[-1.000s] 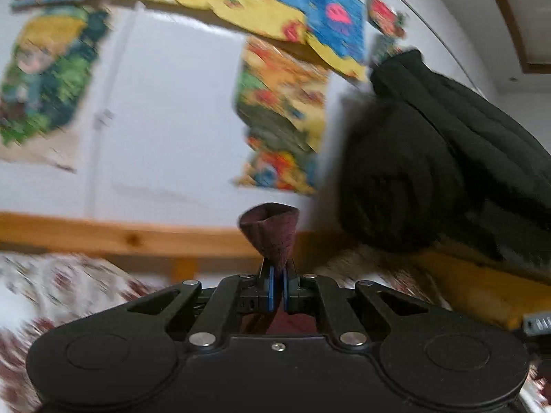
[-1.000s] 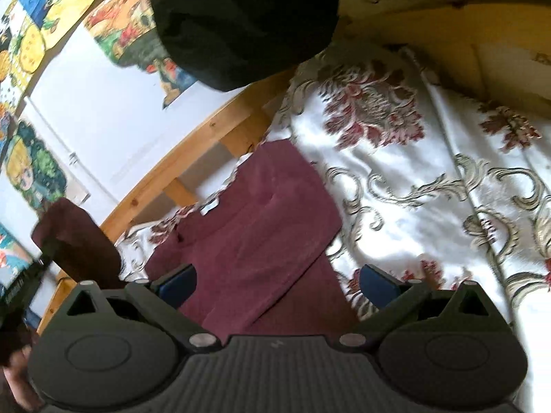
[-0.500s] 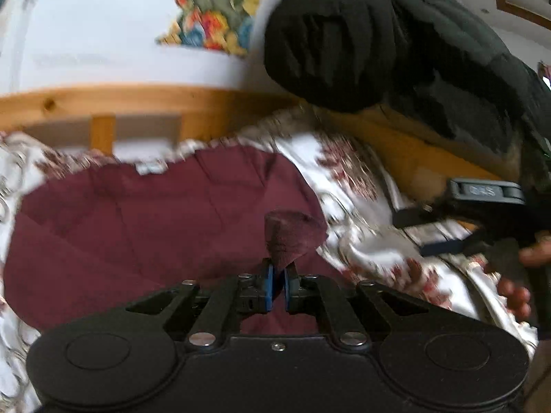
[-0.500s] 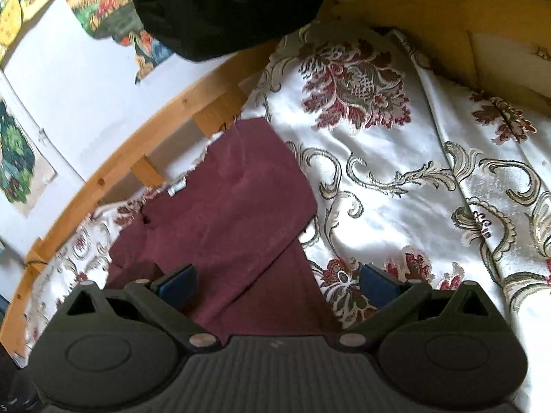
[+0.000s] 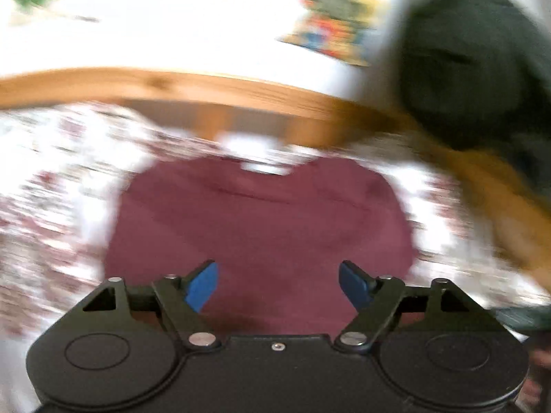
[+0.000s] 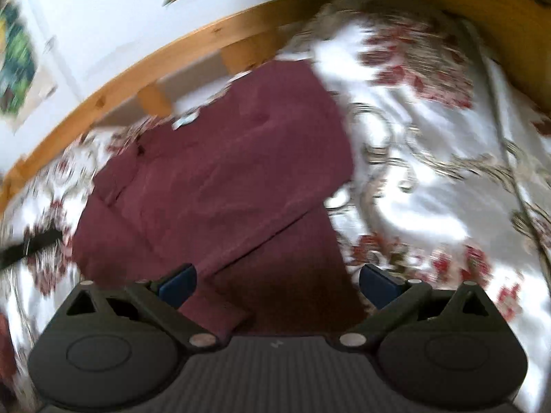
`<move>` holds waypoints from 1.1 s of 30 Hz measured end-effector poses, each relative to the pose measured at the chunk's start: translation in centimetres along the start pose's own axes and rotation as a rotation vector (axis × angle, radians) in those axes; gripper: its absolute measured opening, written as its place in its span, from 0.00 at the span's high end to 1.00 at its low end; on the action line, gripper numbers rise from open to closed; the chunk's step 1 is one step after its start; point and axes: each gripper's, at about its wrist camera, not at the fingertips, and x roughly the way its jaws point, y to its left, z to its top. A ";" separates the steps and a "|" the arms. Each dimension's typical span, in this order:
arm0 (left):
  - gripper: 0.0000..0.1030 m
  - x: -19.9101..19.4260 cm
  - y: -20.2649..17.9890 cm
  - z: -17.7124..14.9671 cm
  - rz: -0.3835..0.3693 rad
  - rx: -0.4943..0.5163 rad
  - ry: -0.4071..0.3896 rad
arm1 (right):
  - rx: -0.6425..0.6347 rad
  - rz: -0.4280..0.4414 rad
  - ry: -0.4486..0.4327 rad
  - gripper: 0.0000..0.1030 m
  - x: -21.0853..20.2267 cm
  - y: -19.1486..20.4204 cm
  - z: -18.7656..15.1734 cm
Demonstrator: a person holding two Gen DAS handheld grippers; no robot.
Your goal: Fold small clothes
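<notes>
My left hand-held gripper (image 5: 278, 284): jaws opening, blue pads (image 5: 203, 285) spread wide, nothing pinched; maroon soft-fabric small garment (image 5: 261, 227) below and ahead, between pads in view, not pressed. My right hand-held gripper (image 6: 277, 284): jaws spread wide, empty; hovers over garment's near edge. Garment (image 6: 220, 179): lies flat on white satin bedspread with red floral pattern (image 6: 430, 179), sleeve folded across body, neck label toward wooden bed rail (image 5: 213, 86). Black padded jacket (image 5: 461, 62) beyond rail, at right. Views motion-blurred.

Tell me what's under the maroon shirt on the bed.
The maroon shirt lies on a white floral bedspread, which shows all around it. Whatever sits directly beneath the fabric is covered.
</notes>
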 end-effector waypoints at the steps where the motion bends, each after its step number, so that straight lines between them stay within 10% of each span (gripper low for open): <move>1: 0.19 0.5 1.1 0.2 0.097 0.000 0.003 | -0.036 -0.002 0.005 0.00 0.3 0.7 -0.1; 4: 0.19 3.4 4.7 0.1 0.346 -0.042 0.094 | -0.161 -0.019 0.034 0.00 1.6 2.9 -0.6; 11: 0.20 8.6 9.3 -1.6 0.462 -0.235 0.204 | -0.376 -0.101 0.131 0.00 4.2 6.0 -2.4; 26: 0.06 5.8 8.4 -2.8 0.454 -0.287 0.202 | -0.376 -0.032 0.185 0.00 3.5 6.0 -3.2; 33: 0.01 0.4 3.5 -2.6 0.338 -0.104 0.123 | -0.432 -0.063 0.118 0.00 0.5 5.9 -3.7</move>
